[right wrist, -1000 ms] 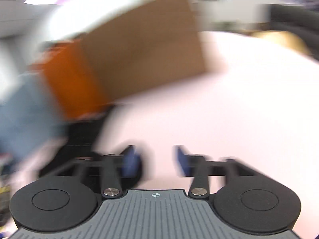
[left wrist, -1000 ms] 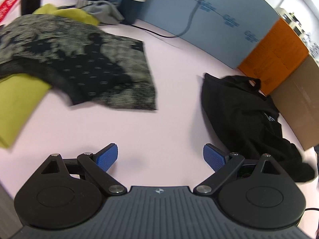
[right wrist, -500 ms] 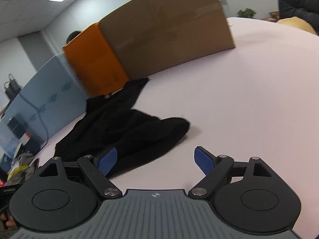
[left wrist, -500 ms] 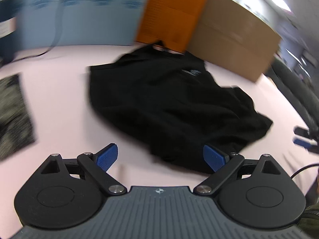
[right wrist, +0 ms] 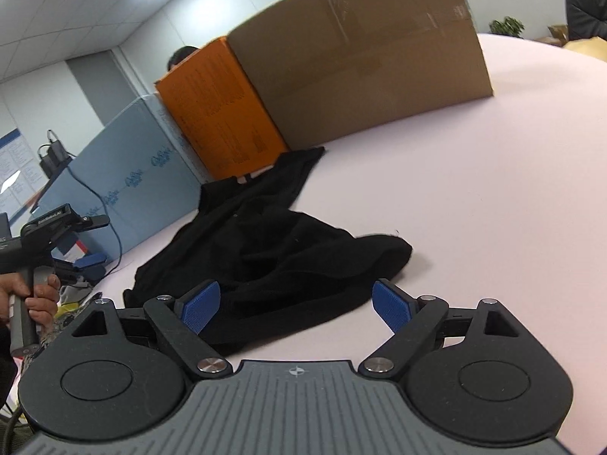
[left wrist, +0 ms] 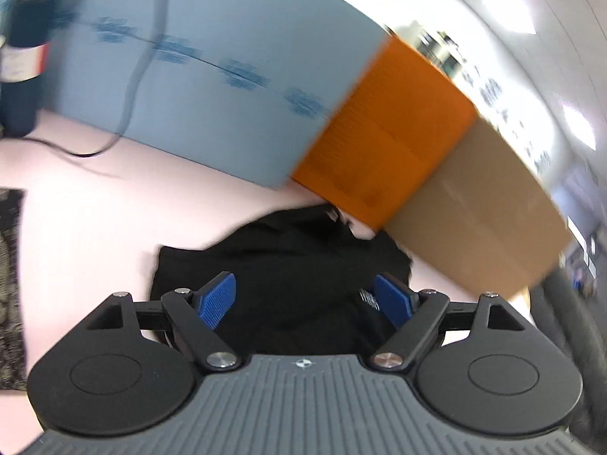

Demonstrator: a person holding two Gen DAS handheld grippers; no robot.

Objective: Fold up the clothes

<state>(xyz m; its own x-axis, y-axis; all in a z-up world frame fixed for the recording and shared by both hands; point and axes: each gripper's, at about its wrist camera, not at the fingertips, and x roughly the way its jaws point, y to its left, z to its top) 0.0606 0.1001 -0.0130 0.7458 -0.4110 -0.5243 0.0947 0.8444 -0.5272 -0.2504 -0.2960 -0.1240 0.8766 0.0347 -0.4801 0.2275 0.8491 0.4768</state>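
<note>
Black hand-held gripper (right wrist: 296,305), blue pads (right wrist: 200,306)

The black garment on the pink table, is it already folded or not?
Not folded. The black garment lies crumpled in an uneven heap with loose wrinkles on the pink table, and no neat edges show.

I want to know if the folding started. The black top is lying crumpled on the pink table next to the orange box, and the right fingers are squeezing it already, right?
Not quite. The right gripper is open, its fingers apart and gripping nothing, as the right wrist view shows. The black top does lie crumpled on the pink table beside the orange box.
</note>
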